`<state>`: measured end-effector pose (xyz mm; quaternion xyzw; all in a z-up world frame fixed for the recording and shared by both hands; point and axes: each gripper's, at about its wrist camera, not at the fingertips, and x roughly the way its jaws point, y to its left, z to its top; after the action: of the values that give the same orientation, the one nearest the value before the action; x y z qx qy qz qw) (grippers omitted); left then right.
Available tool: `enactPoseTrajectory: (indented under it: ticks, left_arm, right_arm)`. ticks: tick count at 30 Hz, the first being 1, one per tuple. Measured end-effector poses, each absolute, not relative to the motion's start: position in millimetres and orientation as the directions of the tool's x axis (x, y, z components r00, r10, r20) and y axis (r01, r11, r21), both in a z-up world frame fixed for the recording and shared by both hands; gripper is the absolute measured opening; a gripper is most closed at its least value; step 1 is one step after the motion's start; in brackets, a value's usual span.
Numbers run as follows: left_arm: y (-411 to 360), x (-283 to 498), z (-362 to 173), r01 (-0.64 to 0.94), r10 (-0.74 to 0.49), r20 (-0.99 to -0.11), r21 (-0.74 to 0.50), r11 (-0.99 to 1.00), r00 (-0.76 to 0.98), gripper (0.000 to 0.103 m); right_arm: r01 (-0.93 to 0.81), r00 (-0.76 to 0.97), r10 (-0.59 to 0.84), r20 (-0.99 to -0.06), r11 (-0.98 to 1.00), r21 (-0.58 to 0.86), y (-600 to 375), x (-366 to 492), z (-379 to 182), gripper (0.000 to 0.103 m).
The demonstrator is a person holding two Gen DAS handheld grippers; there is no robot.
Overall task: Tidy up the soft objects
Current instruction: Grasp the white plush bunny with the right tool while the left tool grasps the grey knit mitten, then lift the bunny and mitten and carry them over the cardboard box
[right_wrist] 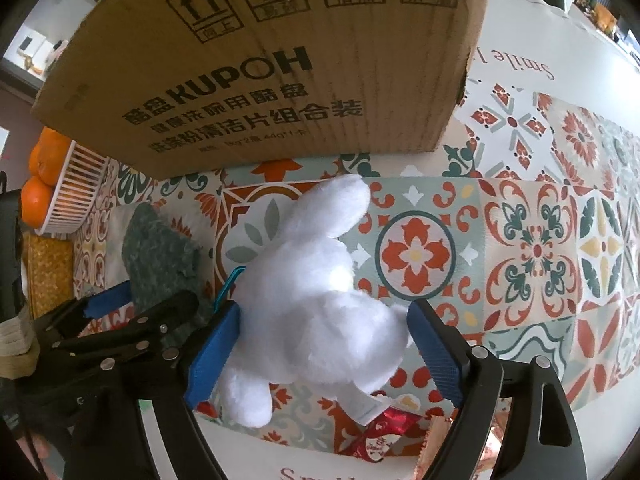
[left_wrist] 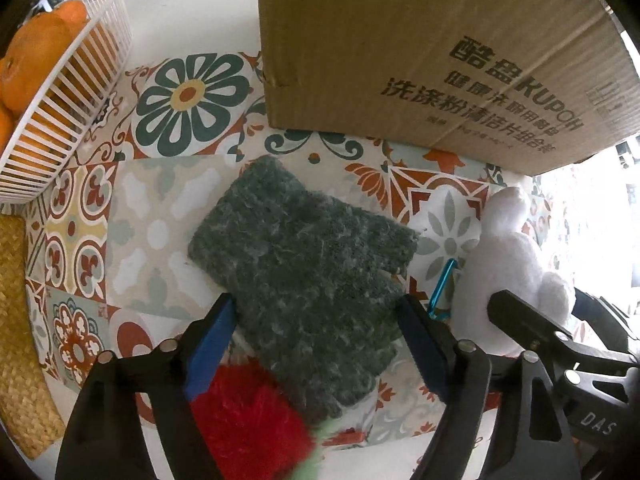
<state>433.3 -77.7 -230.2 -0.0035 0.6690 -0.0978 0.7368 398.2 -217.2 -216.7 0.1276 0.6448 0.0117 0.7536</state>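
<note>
Soft items, patterned tablecloth (right_wrist: 520,220), in front of cardboard box (right_wrist: 280,80): green knitted cloth (left_wrist: 304,264) lying flat; white plush toy (right_wrist: 312,304) just beside it, teal clip (left_wrist: 442,280) between.
Left wrist view only: red fluffy item (left_wrist: 248,420) under cloth's near end; woven mat (left_wrist: 16,320).
Right wrist view only: foil wrappers (right_wrist: 384,436) near plush, possibly sweets.
Left gripper (left_wrist: 316,336): pointed down, jaws wide, straddling cloth, not pressing.
Right gripper (right_wrist: 324,348): pointed steeply down, jaws spread around plush; left pad contact unclear.
White basket (left_wrist: 80,92): oranges (left_wrist: 36,64).
</note>
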Motion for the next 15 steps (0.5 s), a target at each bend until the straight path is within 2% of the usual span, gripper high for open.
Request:
enactPoseTrajectory:
  ticks: [4,6,7,9,11,15]
  left_arm:
    - [-58,431,-233,0.139,-0.178,-0.98,-0.165,0.976,0.088,0.062]
    - [-54,428,-228,0.143,-0.198,-0.976,-0.184,0.972,0.09,0.046]
    - [-54,426,-225,0.148,-0.206,-0.974,-0.192,0.97,0.089,0.042]
    - [-54,425,-220,0.157,-0.214,-0.973,-0.199,0.967,0.086,0.03]
    - [-54,423,-216,0.166,-0.221,-0.972,-0.206,0.964,0.079,0.024]
    - [-53,415,-210,0.178,-0.235,-0.968,-0.218,0.96,0.083,0.021]
  right_arm:
    - [0.124,0.184,0.17,-0.968,0.973,0.194,-209,399,-218,0.086]
    - [0.117,0.193,0.163,-0.967,0.975,0.188,-206,398,-218,0.083]
    - [0.116,0.199,0.164,-0.966,0.975,0.189,-205,397,-218,0.079]
    - [0.124,0.211,0.167,-0.963,0.973,0.196,-204,394,-216,0.076]
    - [0.132,0.219,0.174,-0.96,0.97,0.205,-206,392,-216,0.073]
    - [0.144,0.24,0.18,-0.954,0.965,0.219,-208,387,-213,0.068]
